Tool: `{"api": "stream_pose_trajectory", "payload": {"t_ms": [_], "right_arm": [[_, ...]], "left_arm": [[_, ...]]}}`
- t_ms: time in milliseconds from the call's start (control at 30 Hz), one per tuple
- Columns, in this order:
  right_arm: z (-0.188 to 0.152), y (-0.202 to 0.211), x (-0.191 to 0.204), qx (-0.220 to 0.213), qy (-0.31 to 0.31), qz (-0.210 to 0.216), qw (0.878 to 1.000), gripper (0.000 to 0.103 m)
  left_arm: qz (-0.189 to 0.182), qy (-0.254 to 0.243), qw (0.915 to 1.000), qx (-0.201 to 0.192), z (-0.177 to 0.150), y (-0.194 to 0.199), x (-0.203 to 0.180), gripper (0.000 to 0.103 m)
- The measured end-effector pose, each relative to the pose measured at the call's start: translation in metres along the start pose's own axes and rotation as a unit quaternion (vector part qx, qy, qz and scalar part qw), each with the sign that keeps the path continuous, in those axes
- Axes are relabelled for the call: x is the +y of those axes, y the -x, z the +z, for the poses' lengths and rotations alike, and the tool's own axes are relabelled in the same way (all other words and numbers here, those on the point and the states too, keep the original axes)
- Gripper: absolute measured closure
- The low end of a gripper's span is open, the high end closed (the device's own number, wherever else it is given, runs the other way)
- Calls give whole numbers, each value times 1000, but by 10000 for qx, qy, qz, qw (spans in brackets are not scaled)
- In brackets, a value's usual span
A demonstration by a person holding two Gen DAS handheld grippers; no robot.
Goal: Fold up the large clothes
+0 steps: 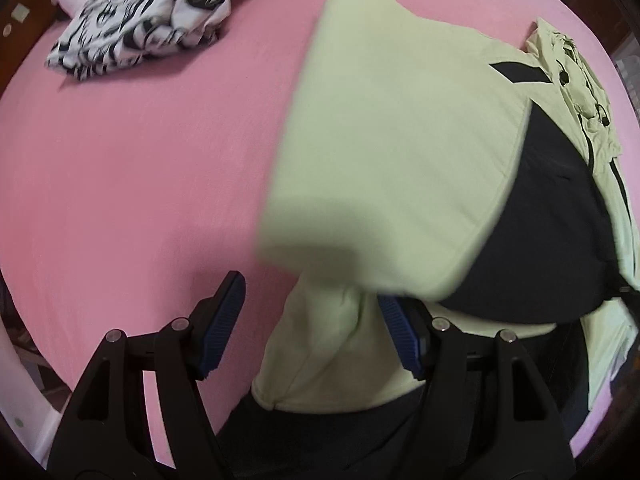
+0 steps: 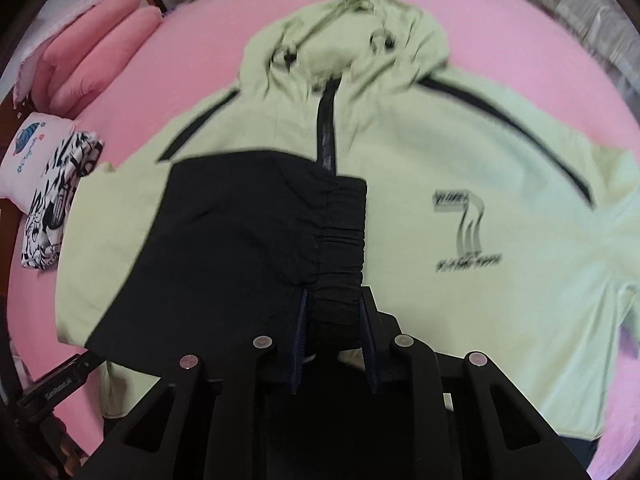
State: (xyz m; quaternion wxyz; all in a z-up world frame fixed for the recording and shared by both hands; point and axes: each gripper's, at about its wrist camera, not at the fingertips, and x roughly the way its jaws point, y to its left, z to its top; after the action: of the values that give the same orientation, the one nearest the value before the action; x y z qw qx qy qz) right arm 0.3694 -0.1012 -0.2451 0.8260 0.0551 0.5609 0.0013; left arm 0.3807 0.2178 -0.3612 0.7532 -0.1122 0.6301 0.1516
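Pale green hooded jacket point(image 2: 460, 168) on pink bed point(image 2: 520, 40), chest print a large "7", smaller lettering blurred. Right tongs point(image 2: 334, 336) grip its black cuff point(image 2: 340, 232); left tongs point(image 1: 312, 332) stand apart around a sleeve fold.

Pale green jacket point(image 2: 460, 168) with black cuff point(image 2: 340, 232), pink sheet point(image 1: 140, 160).

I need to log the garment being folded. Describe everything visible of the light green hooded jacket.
The light green hooded jacket lies front up on the pink bedsheet, hood away from the camera. It has a dark front zip, black shoulder stripes, black lower sleeves with gathered cuffs, and a grey "7" print on the chest. One sleeve is folded across the front; the right tongs are shut on its black cuff. The left tongs stand open around pale fabric.
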Motion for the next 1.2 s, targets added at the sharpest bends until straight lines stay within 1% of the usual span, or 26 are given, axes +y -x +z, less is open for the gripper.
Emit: {"api": "stream_pose_trajectory", "payload": {"t_ms": [33,100,200,267,333,400,467,533,600,633,667,700,767,800,833,867,900,933,967,1000,1033,1067,1100,1133,1167,1200], "right_arm": [[5,11,-7,-207,-57,-163,9996,80],[9,25,-27,-411,-191,-365,9983,80],[11,39,-67,-581,-473,-748,9944,80],[9,37,-89,-526,-602,-897,9928,80],[3,27,-110,-302,-810,-937,9918,80],[-8,21,-123,-189,-886,-986,9910,80],[-19,8,-128,15,-685,-1118,9914,79],[-23,1,-133,226,-529,-1186,9913,76],[-27,7,-133,128,-563,-1296,9899,70],[-28,14,-131,-1,-594,-1396,9884,62],[-28,23,-129,-212,-617,-1469,9870,54],[-28,32,-125,-432,-611,-1502,9858,43],[-26,45,-118,-796,-537,-1516,9838,36],[-26,53,-111,-1009,-476,-1424,9835,36],[-24,55,-102,-1114,-431,-1208,9855,36],[-23,56,-94,-1138,-390,-854,9891,37],[-23,55,-87,-1063,-331,-388,9930,38],[-22,46,-76,-892,-272,120,9956,43],[-23,42,-70,-747,-229,461,9959,58],[-26,34,-60,-540,-167,857,9947,73],[-30,19,-47,-260,-136,1271,9915,79],[-33,11,-40,-91,-122,1465,9891,89],[-37,-5,-30,210,-89,1817,9831,100],[-40,-16,-23,377,-64,1993,9792,102],[-42,-25,-14,453,-38,1984,9791,102],[-44,-33,-11,480,3,1861,9814,102]], "left_arm": [[40,-37,10000,-31,2,-3,-1,38],[105,-71,9999,-42,4,-8,-2,38],[155,-40,9999,37,8,-19,0,38],[145,5,9999,8,10,-23,4,38],[125,45,9999,-24,10,-26,9,39],[45,160,9999,-25,10,-30,17,44],[-56,285,9996,61,9,-34,24,46],[-24,357,9993,84,8,-35,30,48],[122,272,9995,39,5,-28,32,49],[197,219,9996,5,4,-24,32,49],[296,127,9994,-92,0,-15,32,49],[344,69,9992,-187,-3,-7,32,49],[302,-32,9989,-371,-10,9,30,49],[175,-64,9988,-459,-14,17,29,49],[-24,-100,9985,-537,-15,25,25,49],[-332,-163,9975,-600,-20,34,22,51],[-495,-235,9967,-594,-11,36,1,54],[-773,-399,9948,-530,-13,37,-8,65],[-948,-531,9931,-446,-8,38,-22,78],[-1046,-605,9919,-382,-8,38,-32,83],[-1163,-680,9905,-289,-13,37,-48,92],[-1319,-734,9885,-128,-13,29,-57,97],[-1396,-729,9875,-24,-17,26,-65,97],[-1473,-703,9865,149,-17,19,-72,97],[-1488,-643,9860,382,-16,5,-77,97],[-1424,-595,9868,493,-20,-2,-83,97]]}}
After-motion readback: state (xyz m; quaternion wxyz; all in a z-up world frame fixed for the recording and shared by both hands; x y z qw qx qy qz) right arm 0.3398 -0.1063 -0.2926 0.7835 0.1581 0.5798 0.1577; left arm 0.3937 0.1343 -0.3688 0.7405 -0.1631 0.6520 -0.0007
